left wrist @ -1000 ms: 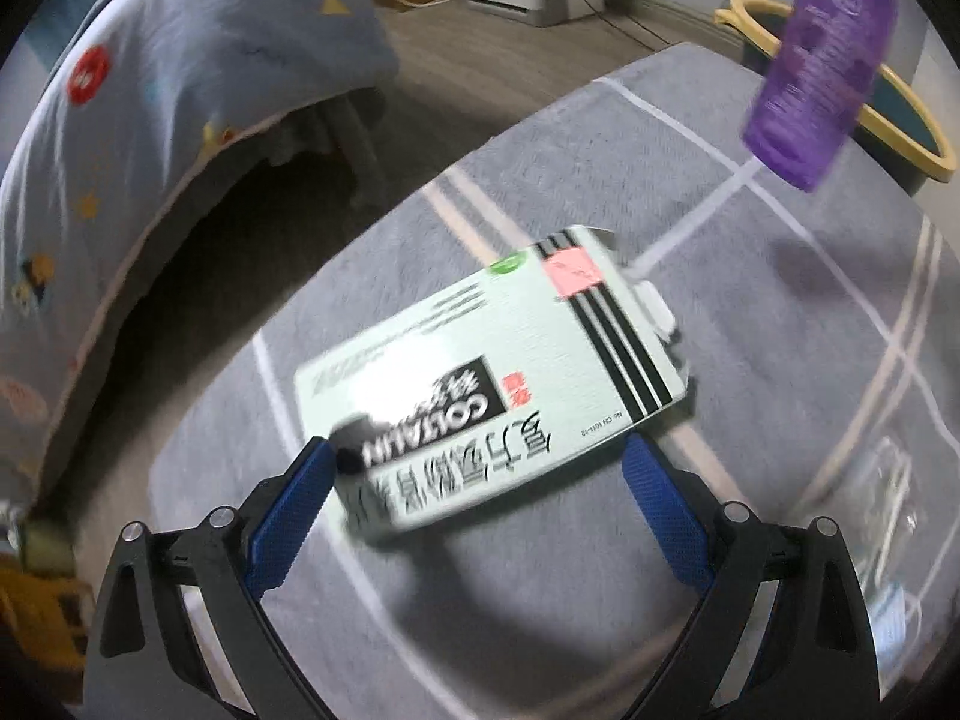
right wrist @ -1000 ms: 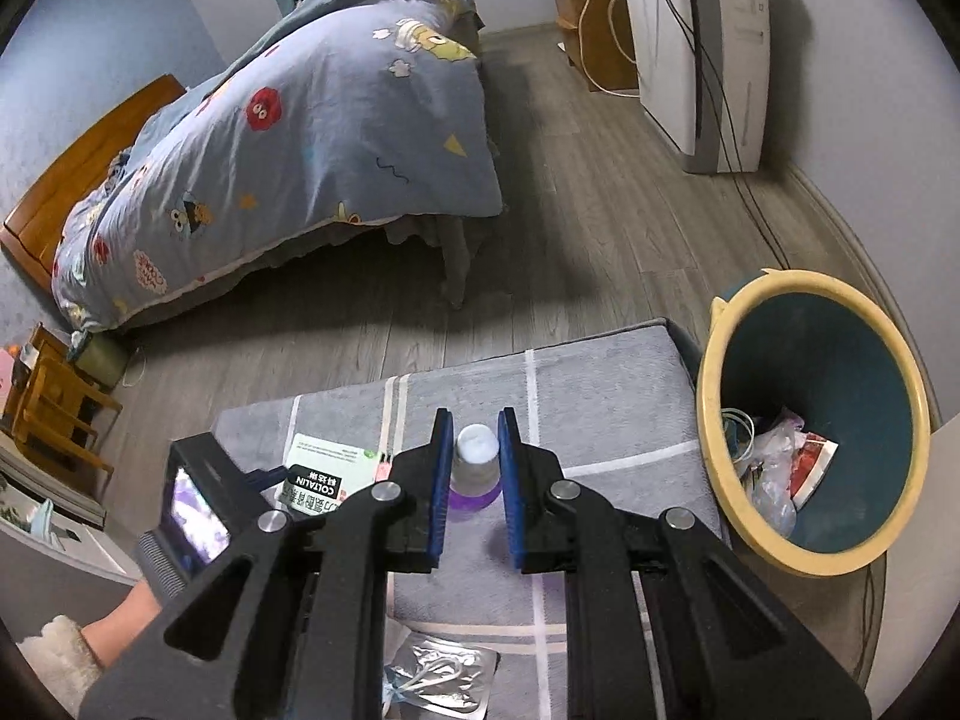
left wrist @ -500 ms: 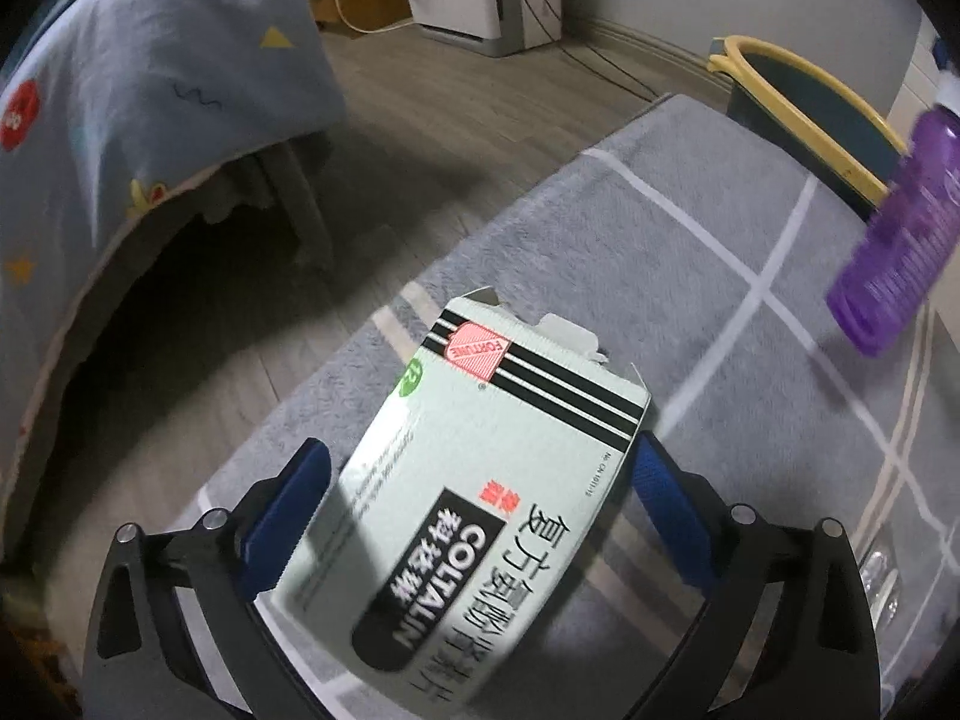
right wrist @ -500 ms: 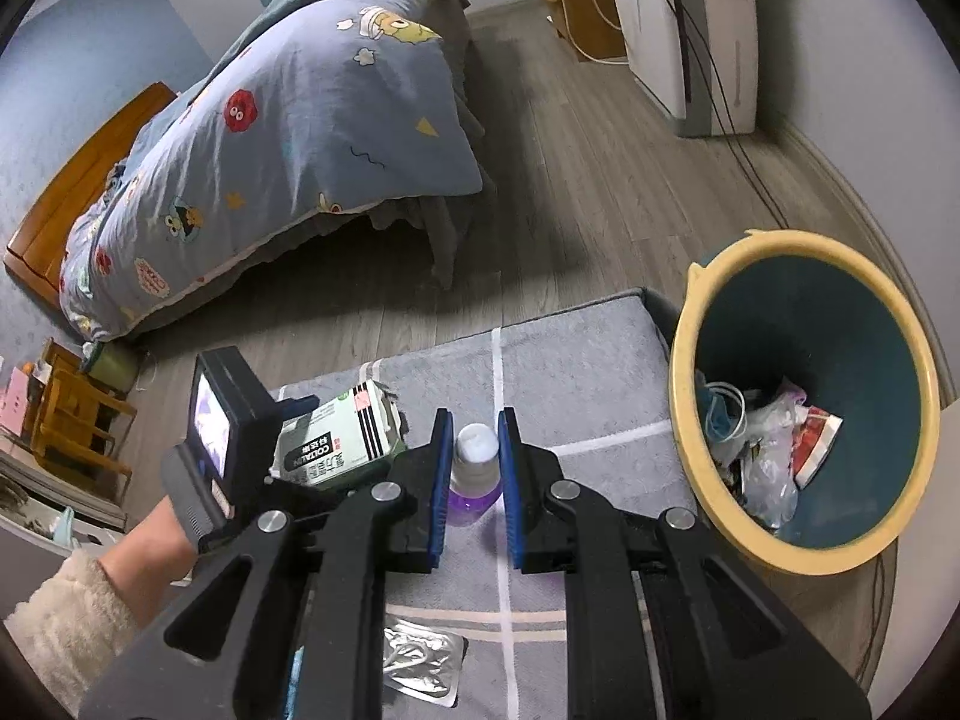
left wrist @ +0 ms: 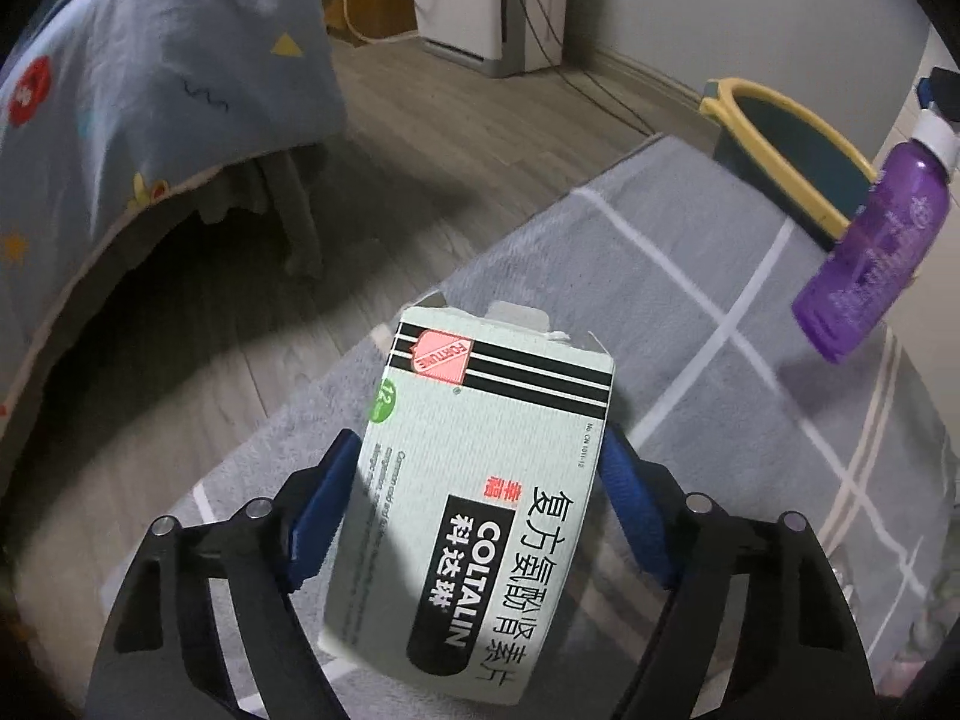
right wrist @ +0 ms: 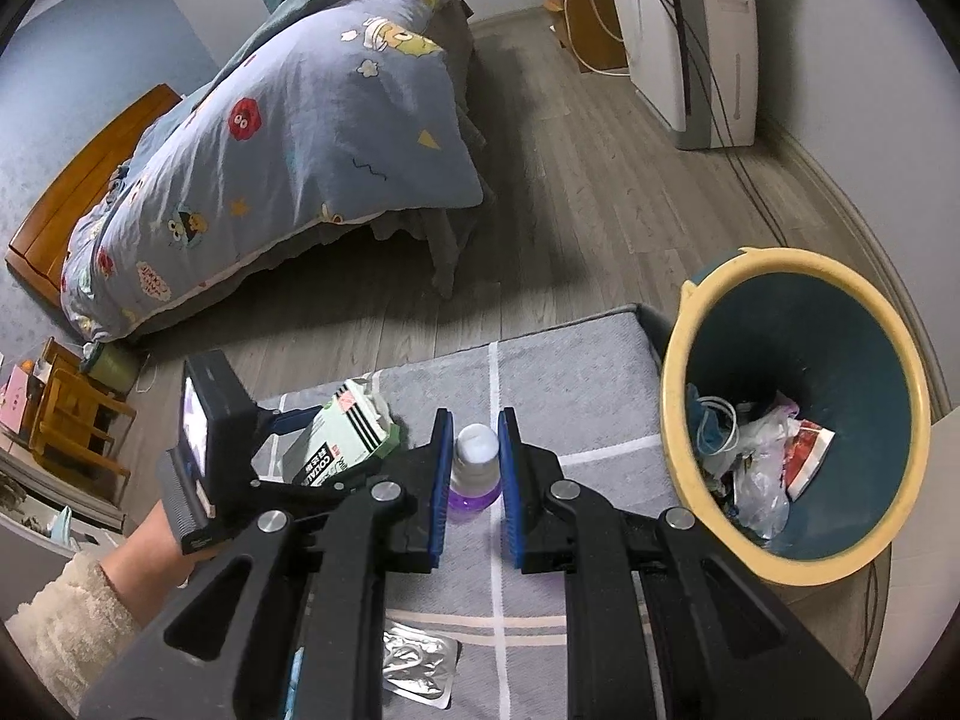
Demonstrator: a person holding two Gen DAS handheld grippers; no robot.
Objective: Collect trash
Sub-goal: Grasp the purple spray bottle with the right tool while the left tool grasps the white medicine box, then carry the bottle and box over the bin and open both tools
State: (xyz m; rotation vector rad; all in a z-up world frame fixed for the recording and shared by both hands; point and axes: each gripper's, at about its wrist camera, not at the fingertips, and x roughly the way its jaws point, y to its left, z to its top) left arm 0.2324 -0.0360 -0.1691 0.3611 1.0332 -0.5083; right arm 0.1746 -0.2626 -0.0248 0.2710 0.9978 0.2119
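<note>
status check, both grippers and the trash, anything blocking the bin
Left gripper just closed on the box. Right gripper shut on the purple bottle. Bin open beside the mat, path clear. Blister pack still on the mat.

From the right wrist view, the bottle [right wrist: 476, 468] sits dead centre between the right gripper's [right wrist: 474, 480] fingers, above the mat [right wrist: 570, 384]. The bin [right wrist: 795, 408] stands at three o'clock, off the mat's edge, trash [right wrist: 756, 462] inside. The carton [right wrist: 345, 441] lies at nine o'clock, the bed [right wrist: 288, 162] at eleven, a foil pack [right wrist: 417, 663] on the mat at six.
</note>
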